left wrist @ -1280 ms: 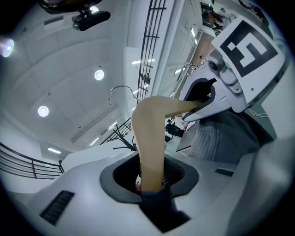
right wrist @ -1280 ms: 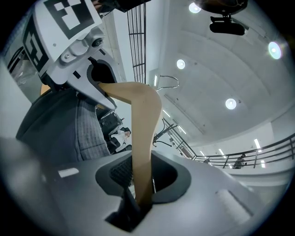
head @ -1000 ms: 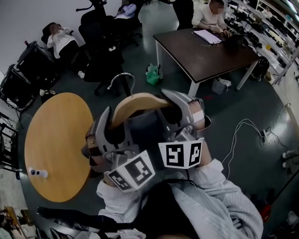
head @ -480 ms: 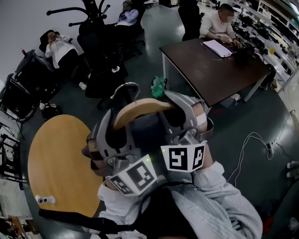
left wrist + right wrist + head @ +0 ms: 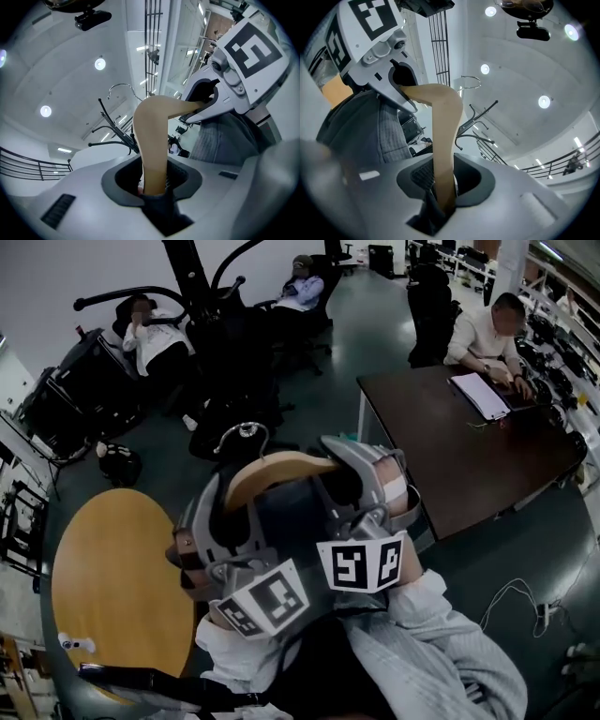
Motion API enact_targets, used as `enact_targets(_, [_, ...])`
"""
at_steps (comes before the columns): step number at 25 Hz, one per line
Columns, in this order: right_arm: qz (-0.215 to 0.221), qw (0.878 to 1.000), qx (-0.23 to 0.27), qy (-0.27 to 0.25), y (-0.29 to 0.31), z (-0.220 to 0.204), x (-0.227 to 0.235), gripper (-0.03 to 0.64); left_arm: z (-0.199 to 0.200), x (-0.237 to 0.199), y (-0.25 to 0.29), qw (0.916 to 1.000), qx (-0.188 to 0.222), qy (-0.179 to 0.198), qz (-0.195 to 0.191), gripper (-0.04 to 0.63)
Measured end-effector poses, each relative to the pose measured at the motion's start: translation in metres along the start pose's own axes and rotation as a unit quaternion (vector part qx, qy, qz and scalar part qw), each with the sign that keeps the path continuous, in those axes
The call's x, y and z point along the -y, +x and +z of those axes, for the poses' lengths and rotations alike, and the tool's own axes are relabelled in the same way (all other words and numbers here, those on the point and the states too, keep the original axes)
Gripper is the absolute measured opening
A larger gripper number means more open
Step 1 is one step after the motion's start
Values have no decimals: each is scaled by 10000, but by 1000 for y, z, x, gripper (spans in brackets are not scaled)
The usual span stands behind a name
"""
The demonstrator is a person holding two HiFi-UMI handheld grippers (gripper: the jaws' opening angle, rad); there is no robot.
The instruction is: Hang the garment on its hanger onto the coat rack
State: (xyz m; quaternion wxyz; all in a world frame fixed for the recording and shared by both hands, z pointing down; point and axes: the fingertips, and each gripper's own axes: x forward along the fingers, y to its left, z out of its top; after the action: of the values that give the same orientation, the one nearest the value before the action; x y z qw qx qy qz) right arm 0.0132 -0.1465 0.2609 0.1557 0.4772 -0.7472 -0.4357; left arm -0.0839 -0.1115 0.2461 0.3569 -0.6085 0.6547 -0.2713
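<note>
Gripping both ends now: your left gripper (image 5: 154, 180) is clamping on one arm of the wooden hanger (image 5: 272, 468), with a fold of the dark garment (image 5: 291, 512) pinched in beside the wood. Your right gripper (image 5: 443, 187) is biting onto the other arm the same way. The hanger is riding between them in front of your chest, and the garment is draping down from it between the two grippers. The metal hook (image 5: 246, 432) is standing up off the crest, with nothing touching it.

Ahead and a little to the left, the black coat rack (image 5: 197, 282) is rising, its curved arms fanning out from the pole. In both gripper views those arms are showing beyond the hook, apart from it.

Watching your margins: the round desk (image 5: 112, 587) is sitting low on your left, its rim curving just beside the left gripper in the head view. The dark desk (image 5: 487, 460) is pushing a corner in from the right. Between those two edges a lane of open floor (image 5: 337, 362) is running toward the rack. Dark chairs (image 5: 230, 371) are crowding its base, and a person (image 5: 155, 334) is sitting close by.
</note>
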Motion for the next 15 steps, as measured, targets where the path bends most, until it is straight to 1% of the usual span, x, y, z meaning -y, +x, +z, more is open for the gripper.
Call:
enact_targets(3, [166,9995,277,-8,39,-17,19,92,8,-2,42,9996,-197,18,194,109])
enact_targets(7, [313,9978,585,-16,80,-42,34,97,12,5,86,9984,-386,154,392,109])
enact_targets(12, [385,9965,733,93,143,-50,47,107,4,-11,142,9973,-525,236,452,109])
enact_targets(15, [318,9965,755,164,171,-54,44,110,-8,-16,166,9977,-461,191,451,109])
